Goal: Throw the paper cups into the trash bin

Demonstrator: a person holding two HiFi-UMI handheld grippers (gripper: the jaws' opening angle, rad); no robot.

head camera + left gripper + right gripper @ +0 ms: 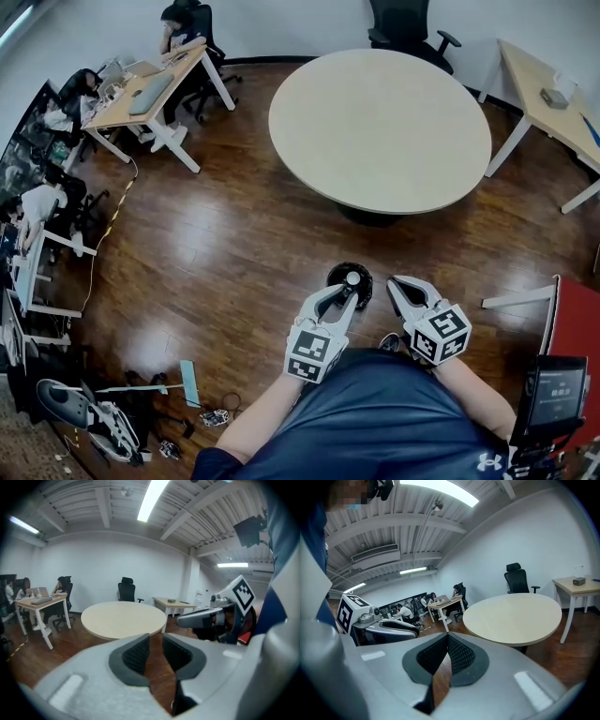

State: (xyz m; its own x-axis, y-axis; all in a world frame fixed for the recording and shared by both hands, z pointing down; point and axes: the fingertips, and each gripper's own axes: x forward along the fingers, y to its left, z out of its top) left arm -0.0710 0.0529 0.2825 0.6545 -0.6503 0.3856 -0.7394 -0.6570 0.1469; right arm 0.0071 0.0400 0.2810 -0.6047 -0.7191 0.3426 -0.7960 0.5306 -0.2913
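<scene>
Left claw [155,644]: jaws slightly spread, a narrow gap between the ribbed pads, with only the wooden floor [234,244] seen through it. Right claw [447,640]: pad tips pressed together, holding nothing. Both are held side by side close to the person's torso, above the floor. Black round bin [336,275]: on the floor just beyond the left claw's tips; a pale round thing [352,277] shows in its mouth, too small to identify as a cup. Round tabletop [380,127]: farther ahead.
</scene>
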